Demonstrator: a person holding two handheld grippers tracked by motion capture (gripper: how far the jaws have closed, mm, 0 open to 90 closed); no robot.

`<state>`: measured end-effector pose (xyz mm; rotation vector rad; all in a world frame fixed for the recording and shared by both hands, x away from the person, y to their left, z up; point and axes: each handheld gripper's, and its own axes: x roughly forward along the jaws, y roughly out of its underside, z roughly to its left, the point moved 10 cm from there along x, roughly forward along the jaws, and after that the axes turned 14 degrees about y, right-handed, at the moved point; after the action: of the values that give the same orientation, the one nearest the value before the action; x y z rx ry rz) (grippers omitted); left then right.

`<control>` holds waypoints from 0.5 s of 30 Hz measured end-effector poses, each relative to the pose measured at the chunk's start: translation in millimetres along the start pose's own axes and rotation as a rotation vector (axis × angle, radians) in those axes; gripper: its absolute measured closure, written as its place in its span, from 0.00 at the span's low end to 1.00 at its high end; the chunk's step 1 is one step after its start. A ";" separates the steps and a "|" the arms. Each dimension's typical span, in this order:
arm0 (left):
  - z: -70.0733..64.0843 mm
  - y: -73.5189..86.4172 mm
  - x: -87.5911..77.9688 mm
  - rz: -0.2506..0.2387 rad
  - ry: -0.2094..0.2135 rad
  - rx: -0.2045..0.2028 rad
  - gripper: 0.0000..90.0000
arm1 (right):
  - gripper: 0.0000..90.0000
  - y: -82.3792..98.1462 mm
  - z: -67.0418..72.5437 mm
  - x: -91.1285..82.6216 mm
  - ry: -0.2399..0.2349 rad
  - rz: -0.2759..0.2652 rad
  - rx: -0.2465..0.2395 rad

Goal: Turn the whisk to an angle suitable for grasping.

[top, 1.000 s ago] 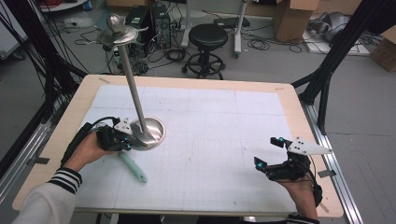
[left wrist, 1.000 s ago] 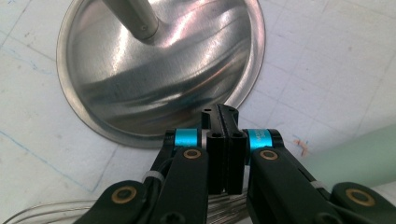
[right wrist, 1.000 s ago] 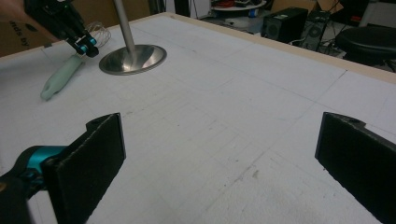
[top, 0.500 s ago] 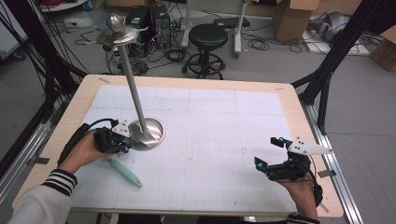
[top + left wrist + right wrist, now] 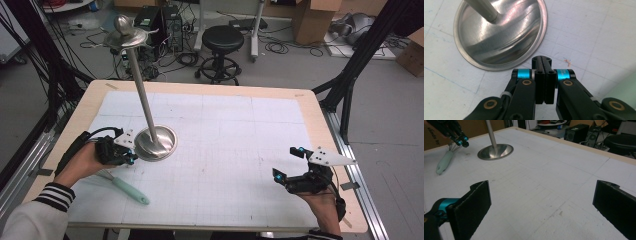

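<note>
Cables, a black stool (image 5: 221, 37) and cardboard boxes crowded the floor behind the table (image 5: 310, 107), and on its white gridded sheet stood the landmark for everything else: a tall metal stand (image 5: 156, 141) with a round dished base and a slim pole rising to a cap at the top. Left gripper (image 5: 131, 154) sat right at the base's near-left rim, jaws pressed flat together with nothing between them, as the left gripper view (image 5: 545, 61) made plain. Whether the tips actually touched the rim could not be told from above. Just on the person's side of the stand's base, a whisk (image 5: 125, 186) with a mint-green handle lay flat on the sheet, its wires tucked under the left hand. Right gripper (image 5: 289, 162) hovered well apart from the stand, off toward the table's right edge, jaws wide apart and empty.

Trouble, as it looked from there: that stand was top-heavy, and closed tips nudging the base rim could have slid it or rocked the pole over. With the jaws together, no grasp on rim or whisk was possible without opening first, and opening that close could have knocked the base. The whisk's rounded handle could also have rolled off line if clipped by the hand above it.
</note>
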<state>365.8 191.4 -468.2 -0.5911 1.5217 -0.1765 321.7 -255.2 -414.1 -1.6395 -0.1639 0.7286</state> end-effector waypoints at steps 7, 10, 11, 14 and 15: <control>-4.1 3.9 -10.5 -0.020 -0.006 0.030 1.00 | 0.01 0.7 0.4 -0.9 0.000 0.005 -0.003; -4.9 3.4 -17.7 -0.036 -0.014 0.048 0.98 | 0.01 -0.2 1.4 -0.2 -0.002 0.006 -0.006; -5.9 2.6 -20.2 -0.046 -0.010 0.053 0.98 | 0.01 -0.2 1.4 -0.2 -0.002 0.006 -0.006; -10.6 1.3 -29.0 -0.063 -0.013 0.083 0.92 | 0.01 0.3 2.2 0.1 -0.003 0.008 -0.009; -11.9 0.6 -31.3 -0.068 -0.015 0.099 0.91 | 0.01 0.2 2.0 -0.1 -0.003 0.007 -0.010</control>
<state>352.0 203.4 -440.1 -0.5643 1.4707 -0.2967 320.4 -253.6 -414.3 -1.6498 -0.1640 0.7364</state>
